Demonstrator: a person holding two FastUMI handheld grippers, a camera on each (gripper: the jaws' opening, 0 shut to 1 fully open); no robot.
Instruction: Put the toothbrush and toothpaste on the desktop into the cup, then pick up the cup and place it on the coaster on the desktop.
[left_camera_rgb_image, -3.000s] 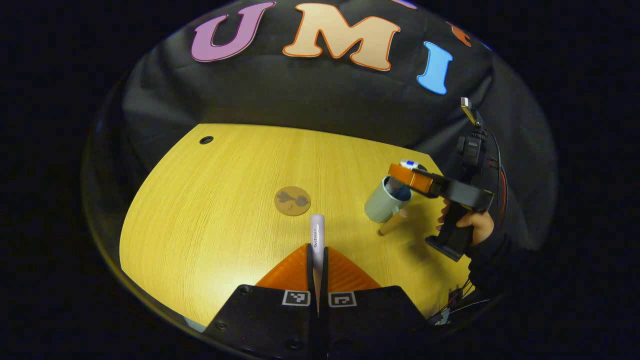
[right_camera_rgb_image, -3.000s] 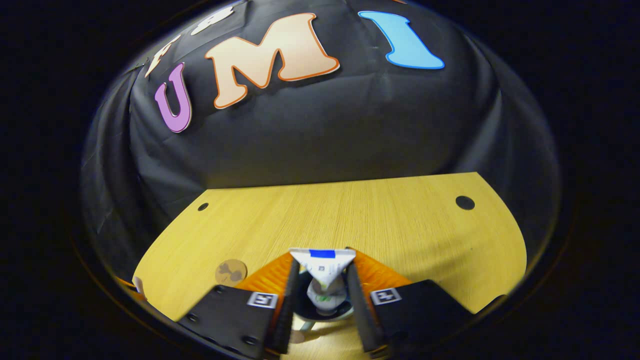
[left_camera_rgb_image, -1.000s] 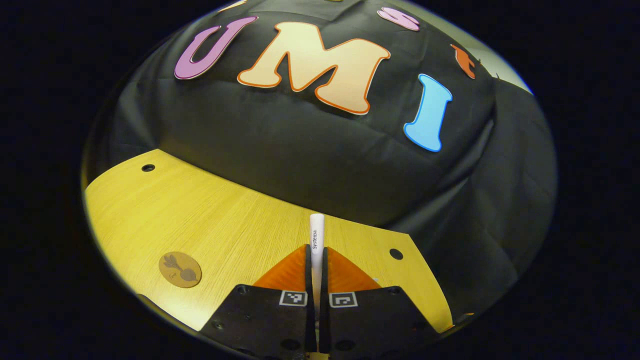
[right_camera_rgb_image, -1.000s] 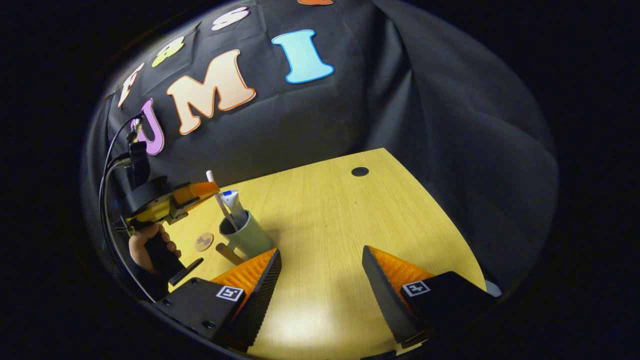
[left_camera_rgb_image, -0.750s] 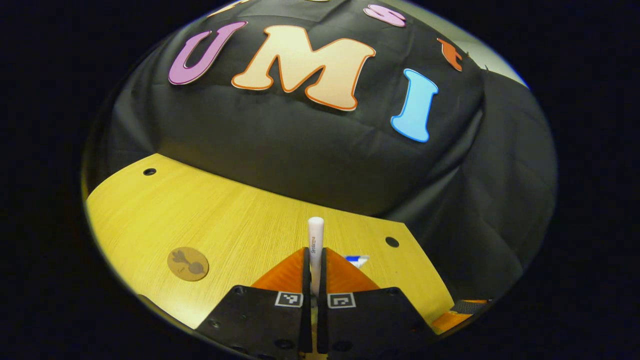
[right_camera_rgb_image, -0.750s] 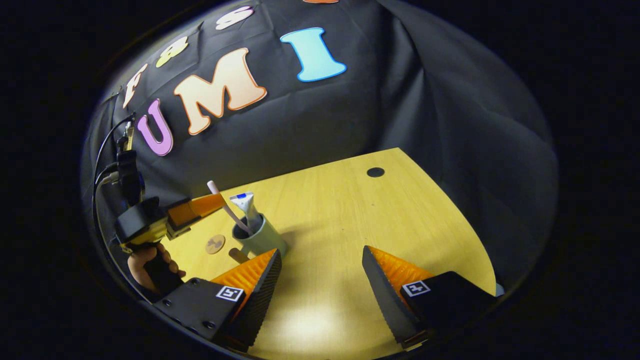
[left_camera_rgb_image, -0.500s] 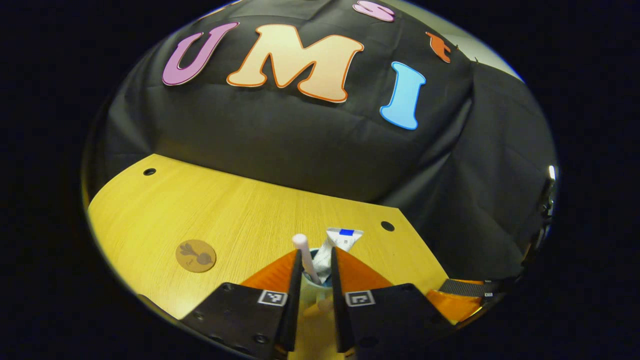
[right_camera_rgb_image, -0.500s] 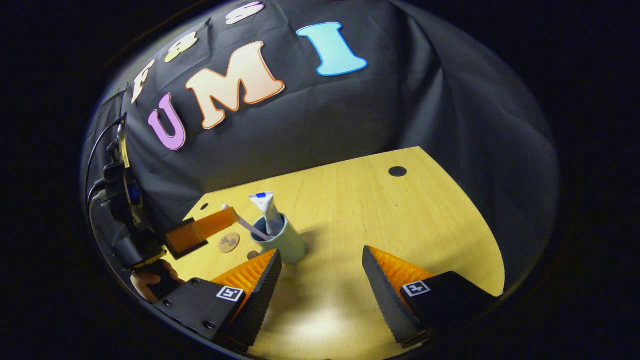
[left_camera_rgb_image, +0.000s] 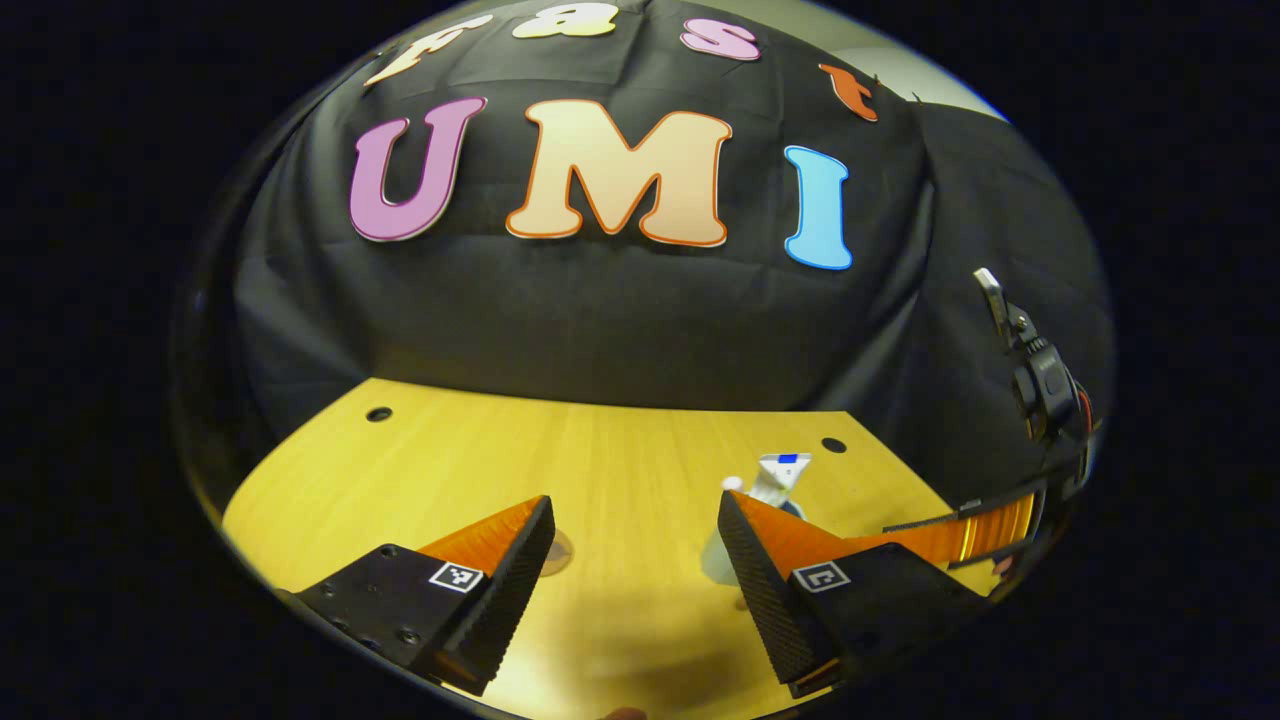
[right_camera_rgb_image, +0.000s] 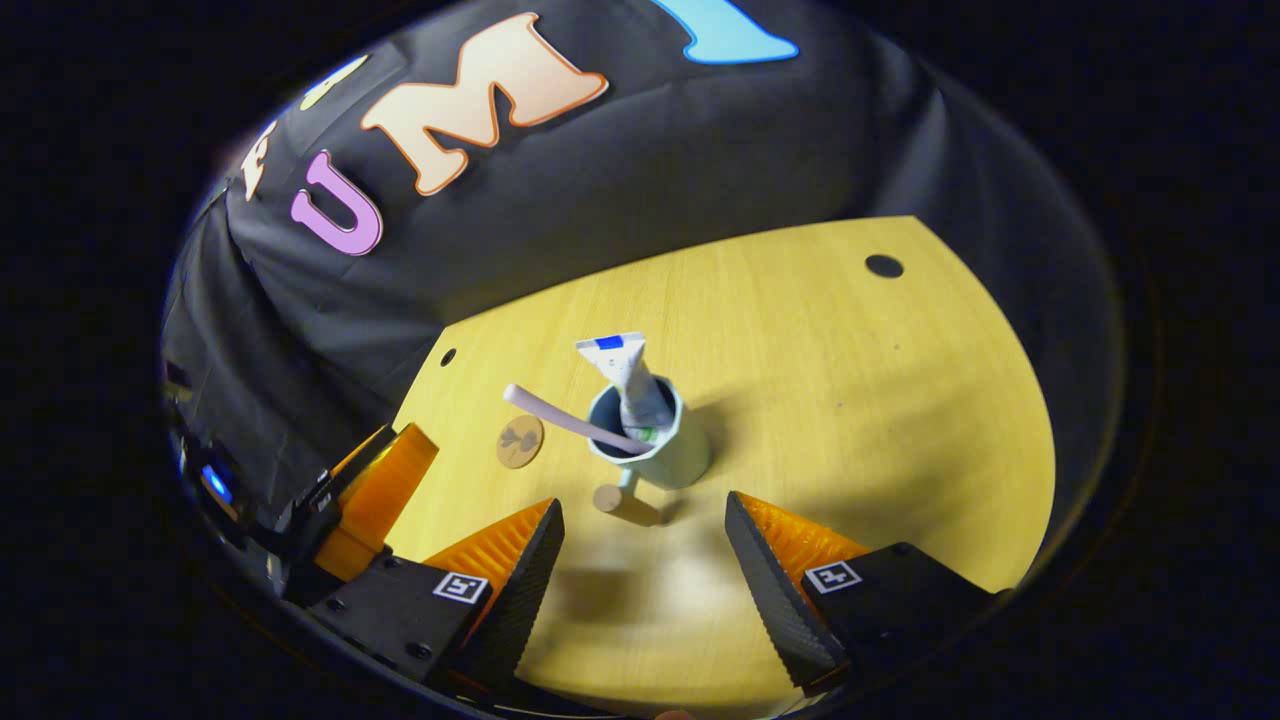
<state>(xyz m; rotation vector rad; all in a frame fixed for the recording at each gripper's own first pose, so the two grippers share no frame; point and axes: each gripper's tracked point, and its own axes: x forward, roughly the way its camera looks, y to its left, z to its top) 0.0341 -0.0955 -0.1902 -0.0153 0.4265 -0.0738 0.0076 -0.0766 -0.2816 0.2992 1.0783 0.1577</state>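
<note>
We note the wooden desktop (right_camera_rgb_image: 850, 400) across the lower half of the right gripper view, running up to the black cloth wall (right_camera_rgb_image: 620, 180) above it. The right gripper (right_camera_rgb_image: 643, 560) sits at the bottom centre of that view, jaws spread wide with nothing between them; bare wood shows in the gap. The left gripper (left_camera_rgb_image: 634, 560) stands likewise at the bottom of the left gripper view, jaws wide apart and holding nothing. It also appears at the lower left edge of the right gripper view.

The pale cup (right_camera_rgb_image: 660, 450) stands upright near the centre of the right gripper view, its wooden handle (right_camera_rgb_image: 620, 500) pointing toward the bottom of the frame. The toothpaste tube (right_camera_rgb_image: 630, 385) stands in the cup, crimped end up. The toothbrush (right_camera_rgb_image: 570, 420) leans in the cup, handle slanting out to the upper left. The round coaster (right_camera_rgb_image: 520, 441) lies flat, left of the cup and apart from it.
</note>
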